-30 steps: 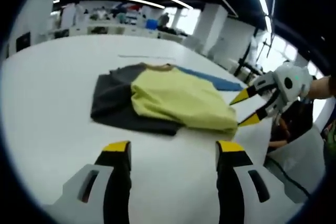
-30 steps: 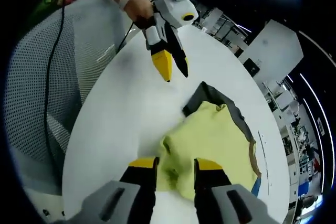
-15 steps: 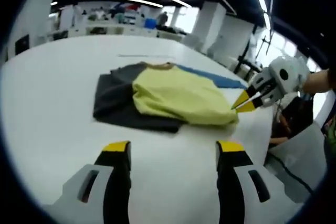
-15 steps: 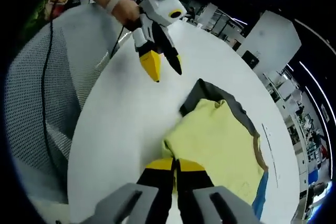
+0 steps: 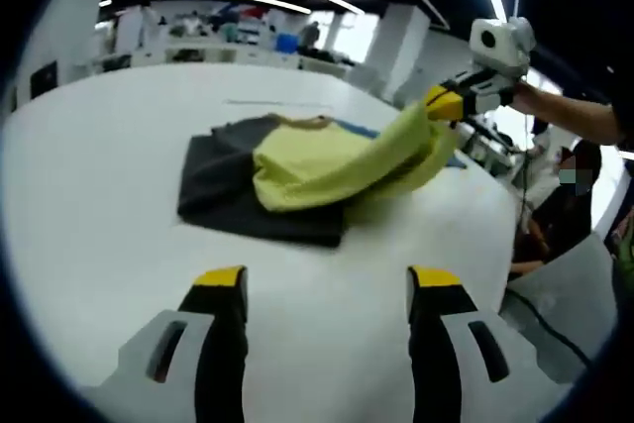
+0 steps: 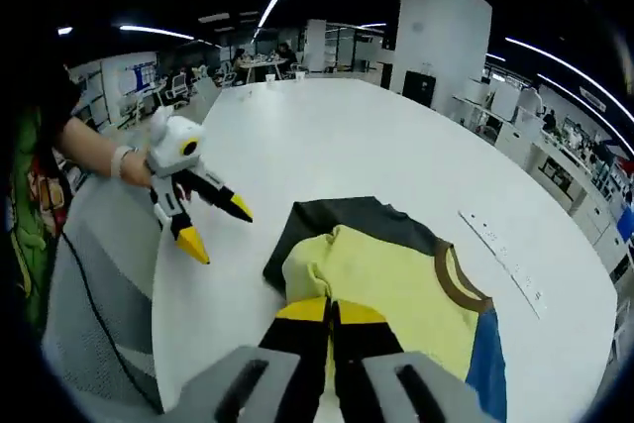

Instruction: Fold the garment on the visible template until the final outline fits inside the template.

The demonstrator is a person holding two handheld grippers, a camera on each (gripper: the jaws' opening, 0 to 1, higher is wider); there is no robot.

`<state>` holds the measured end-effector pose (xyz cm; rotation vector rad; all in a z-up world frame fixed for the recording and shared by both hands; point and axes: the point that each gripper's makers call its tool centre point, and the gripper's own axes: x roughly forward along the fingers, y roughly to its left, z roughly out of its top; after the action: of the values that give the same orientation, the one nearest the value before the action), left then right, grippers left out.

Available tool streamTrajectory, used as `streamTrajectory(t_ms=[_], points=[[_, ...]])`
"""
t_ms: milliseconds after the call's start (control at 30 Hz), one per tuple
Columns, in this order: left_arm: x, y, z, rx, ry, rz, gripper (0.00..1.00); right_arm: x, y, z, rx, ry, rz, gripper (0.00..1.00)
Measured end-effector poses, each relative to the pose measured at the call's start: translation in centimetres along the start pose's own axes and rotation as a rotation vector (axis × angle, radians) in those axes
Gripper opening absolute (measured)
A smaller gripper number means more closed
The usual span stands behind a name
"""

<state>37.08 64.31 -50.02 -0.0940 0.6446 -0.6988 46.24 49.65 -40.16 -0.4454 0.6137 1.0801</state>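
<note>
We are looking at a yellow garment [image 5: 327,160] lying near the middle of a big white worktop [image 5: 89,185], partly on top of a dark grey template [image 5: 223,190]; a blue panel [image 6: 487,359] of the garment is showing along its side toward the far edge in the right gripper view, and a brown collar [image 6: 448,279] is visible there too. In the left gripper view we are seeing the right gripper [image 5: 448,103] raised above the worktop with its yellow-tipped jaws closed on a corner of the garment, so that corner is hanging lifted in the air while the rest is lying flat. In the right gripper view the right gripper's jaws are pressed together at the bottom with yellow fabric caught between them. We are seeing the left gripper [image 6: 213,225] off to the side of the garment toward the near edge of the worktop, jaws spread wide, holding nothing, clear of the cloth; in its own view its two jaws are standing well apart over bare worktop. A thin ruler-like strip [image 6: 500,255] is lying beyond the garment.
</note>
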Motion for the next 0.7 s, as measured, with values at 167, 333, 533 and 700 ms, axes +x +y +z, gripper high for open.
streamTrajectory(t_ms=[167,333,533,700], points=[[0.1,0.1,0.0,-0.003,0.0,0.002,0.61,1.0,-3.9,0.7,0.078,0.007,-0.047,0.0],[0.2,0.2,0.0,-0.009,0.005,0.008,0.61,3.0,-6.7,-0.2,0.172,0.04,-0.07,0.0],[0.5,0.6,-0.3,-0.015,0.018,0.015,0.61,5.3,-9.6,-1.7,0.267,0.095,-0.111,0.0],[0.8,0.7,-0.3,-0.018,0.025,0.017,0.61,7.0,-11.5,-3.9,0.353,0.146,-0.132,0.0]])
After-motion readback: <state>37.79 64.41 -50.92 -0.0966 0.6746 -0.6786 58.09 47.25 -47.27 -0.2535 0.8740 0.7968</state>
